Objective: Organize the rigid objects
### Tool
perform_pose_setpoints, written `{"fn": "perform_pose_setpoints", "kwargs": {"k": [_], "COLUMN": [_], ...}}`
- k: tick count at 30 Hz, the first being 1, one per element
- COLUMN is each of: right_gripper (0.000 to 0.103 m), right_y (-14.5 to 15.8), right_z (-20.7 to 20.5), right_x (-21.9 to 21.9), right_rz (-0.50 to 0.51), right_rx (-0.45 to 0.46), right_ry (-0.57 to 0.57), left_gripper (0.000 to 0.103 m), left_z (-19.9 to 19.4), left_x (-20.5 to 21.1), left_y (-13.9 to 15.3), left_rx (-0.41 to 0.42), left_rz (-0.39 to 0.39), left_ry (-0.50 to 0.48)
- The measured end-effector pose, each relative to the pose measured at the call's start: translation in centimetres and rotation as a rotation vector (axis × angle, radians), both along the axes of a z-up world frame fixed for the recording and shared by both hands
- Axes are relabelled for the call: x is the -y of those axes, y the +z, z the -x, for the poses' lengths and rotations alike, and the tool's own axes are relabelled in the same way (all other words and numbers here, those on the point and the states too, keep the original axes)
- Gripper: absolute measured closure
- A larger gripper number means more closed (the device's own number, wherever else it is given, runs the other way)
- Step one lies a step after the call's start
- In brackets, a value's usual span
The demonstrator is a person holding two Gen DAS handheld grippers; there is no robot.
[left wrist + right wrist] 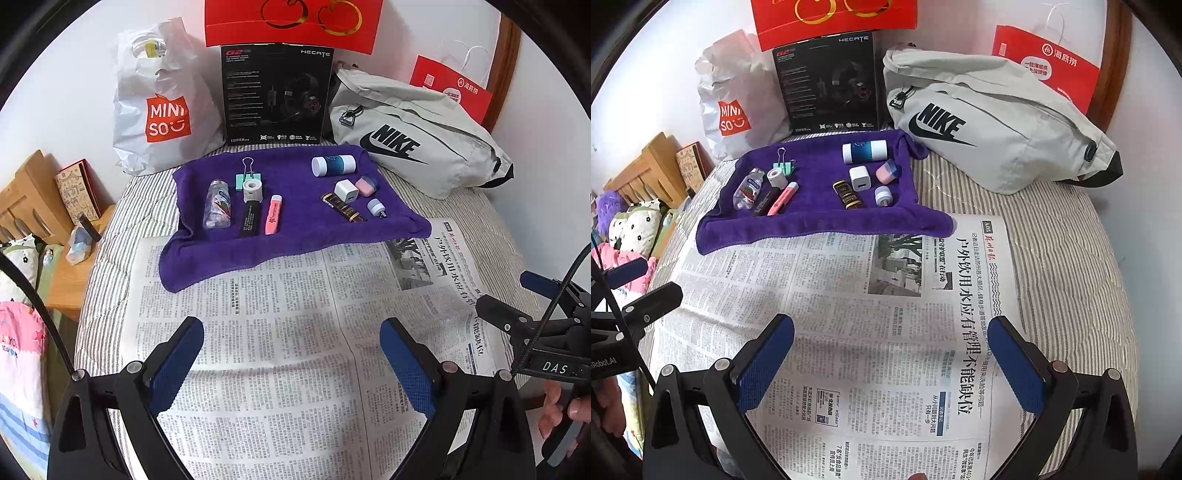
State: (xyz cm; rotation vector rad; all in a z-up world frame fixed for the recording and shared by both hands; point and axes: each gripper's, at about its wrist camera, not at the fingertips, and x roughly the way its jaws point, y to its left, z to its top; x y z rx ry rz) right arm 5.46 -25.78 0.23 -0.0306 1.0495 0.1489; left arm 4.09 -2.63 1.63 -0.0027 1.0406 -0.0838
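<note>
A purple towel (pixel 295 236) (pixel 820 221) lies at the far side of a newspaper. On its left lie a clear bottle (pixel 218 205) (pixel 748 188), a green binder clip (pixel 248 177), a white tape roll (pixel 253 190), a black marker (pixel 248 219) and a pink highlighter (pixel 273 214) (pixel 782 198). On its right lie a white-and-blue tube (pixel 333 165) (pixel 865 151), a white charger cube (pixel 346 191) (pixel 859 178), a pink-and-blue case (pixel 366 185), a dark gold-printed tube (pixel 343 208) (pixel 849 195) and a small lavender cap (pixel 376 208). My left gripper (pixel 291 332) is open and empty over the newspaper. My right gripper (pixel 894 328) is open and empty too.
The newspaper (pixel 280 332) (pixel 849 332) covers a striped bed. Behind the towel stand a Miniso bag (pixel 162 103), a black Hecate box (pixel 275 92), a grey Nike bag (pixel 413 136) and red paper bags (pixel 450 88). A wooden bedside shelf (pixel 62 236) is at the left.
</note>
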Motion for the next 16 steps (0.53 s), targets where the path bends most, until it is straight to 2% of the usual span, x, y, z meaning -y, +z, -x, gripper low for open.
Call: {"fn": "perform_pose_setpoints", "kwargs": {"k": [10,13,16], "right_gripper": [0.000,0.000,0.000], "right_y": [-0.13,-0.14,-0.28], "right_z": [-0.14,-0.14,-0.10], "right_x": [-0.04,-0.04,-0.03], "right_rz": [0.003,0.005,0.009], "right_rx": [-0.006,-0.006,-0.006], "right_ry": [-0.002,-0.001,-0.003], "left_gripper": [0.006,0.002,0.002], "left_z": [-0.14,-0.16,-0.14], "left_x": [0.09,0.09,-0.18], "left_y": [-0.12,-0.09,-0.07], "left_rx": [0.002,0.021,0.051], "left_rz": [0.004,-0.002,0.031], "left_ry": [0.003,0.002,0.007]}}
